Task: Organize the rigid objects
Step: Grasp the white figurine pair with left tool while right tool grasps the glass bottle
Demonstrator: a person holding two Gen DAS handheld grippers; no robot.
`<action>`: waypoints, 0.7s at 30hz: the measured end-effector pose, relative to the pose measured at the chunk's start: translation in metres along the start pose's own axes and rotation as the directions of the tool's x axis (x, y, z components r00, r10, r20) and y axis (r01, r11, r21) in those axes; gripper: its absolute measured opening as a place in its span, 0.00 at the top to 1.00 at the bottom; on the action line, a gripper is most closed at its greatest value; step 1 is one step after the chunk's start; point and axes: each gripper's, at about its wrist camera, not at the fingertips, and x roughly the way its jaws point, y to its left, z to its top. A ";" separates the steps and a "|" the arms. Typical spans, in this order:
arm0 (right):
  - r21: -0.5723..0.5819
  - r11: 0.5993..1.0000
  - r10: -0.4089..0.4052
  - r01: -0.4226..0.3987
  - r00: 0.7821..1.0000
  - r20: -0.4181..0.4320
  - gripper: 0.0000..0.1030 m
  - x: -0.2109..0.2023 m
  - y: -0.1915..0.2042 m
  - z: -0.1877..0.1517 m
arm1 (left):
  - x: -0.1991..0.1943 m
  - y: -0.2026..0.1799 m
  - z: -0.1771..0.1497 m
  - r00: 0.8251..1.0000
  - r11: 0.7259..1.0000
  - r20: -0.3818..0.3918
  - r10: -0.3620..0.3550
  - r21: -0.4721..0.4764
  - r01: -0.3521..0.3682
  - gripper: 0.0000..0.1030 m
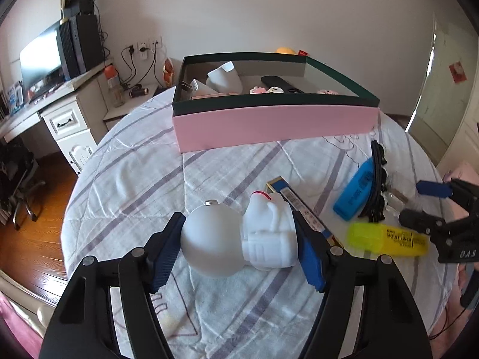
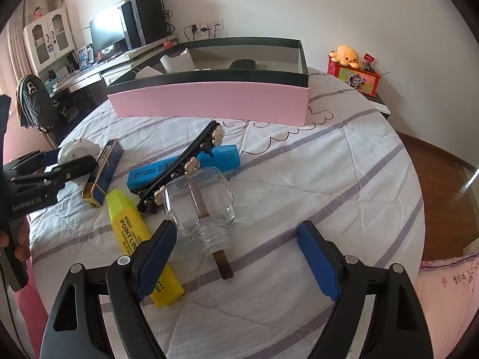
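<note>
A white astronaut figure (image 1: 263, 233) with a round head lies on the striped bedspread. My left gripper (image 1: 236, 218) is shut on it, one blue pad against the head and the other against the body. In the right wrist view a clear glass jar (image 2: 200, 200) lies on its side with a brown stick poking from its neck. My right gripper (image 2: 236, 229) stands open, and the jar's neck sits between the fingertips without touching them. Nearby lie a yellow highlighter (image 2: 134, 233), a blue highlighter (image 2: 149, 173), a black hair clip (image 2: 185, 161) and a blue-and-gold lighter (image 2: 104, 170).
A pink box with a dark rim (image 1: 269, 122) stands at the far side of the bed and holds a white cup (image 1: 224, 77) and a black remote (image 1: 278, 83). A desk with a monitor (image 1: 42, 62) is at the left. Wooden floor (image 2: 443, 185) lies past the bed's right edge.
</note>
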 end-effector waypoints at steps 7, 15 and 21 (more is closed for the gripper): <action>-0.039 0.999 -0.004 0.005 1.000 0.002 0.18 0.002 0.007 0.002 | -0.020 0.005 -0.014 1.000 0.999 -0.006 0.027 0.023 -0.027 0.31; -0.093 0.996 0.013 -0.013 1.000 0.008 0.18 0.013 0.016 0.011 | -0.024 0.009 -0.023 1.000 0.999 -0.004 0.029 0.016 -0.029 0.30; -0.084 0.996 0.023 -0.021 1.000 0.015 0.28 0.014 0.012 0.009 | -0.023 0.010 -0.025 1.000 1.000 -0.016 0.026 0.003 -0.026 0.26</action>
